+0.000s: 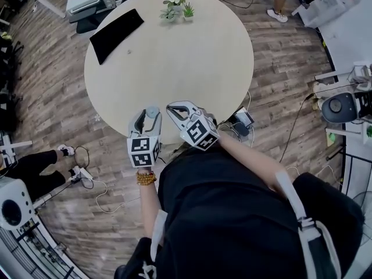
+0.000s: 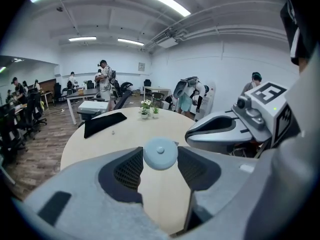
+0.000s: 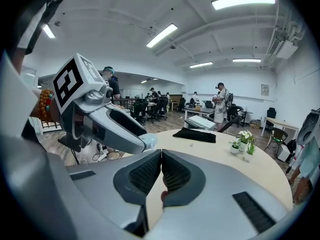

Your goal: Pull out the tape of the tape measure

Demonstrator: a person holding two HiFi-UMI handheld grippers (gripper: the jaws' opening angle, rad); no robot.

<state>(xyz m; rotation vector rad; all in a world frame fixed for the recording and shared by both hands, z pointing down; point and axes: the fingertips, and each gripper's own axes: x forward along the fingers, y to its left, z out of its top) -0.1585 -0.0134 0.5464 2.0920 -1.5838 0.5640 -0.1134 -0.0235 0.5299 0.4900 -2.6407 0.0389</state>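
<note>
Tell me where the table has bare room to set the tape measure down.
Bare: the table's whole middle, between the black mat, the potted plants and the right rim. Crowded: the near edge, where the left tongs hold the tape measure beside the shut right tongs.

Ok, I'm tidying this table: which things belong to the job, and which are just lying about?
Job: tape measure, left tool holding it, right tool.
Lying about: black mat, plants.
</note>
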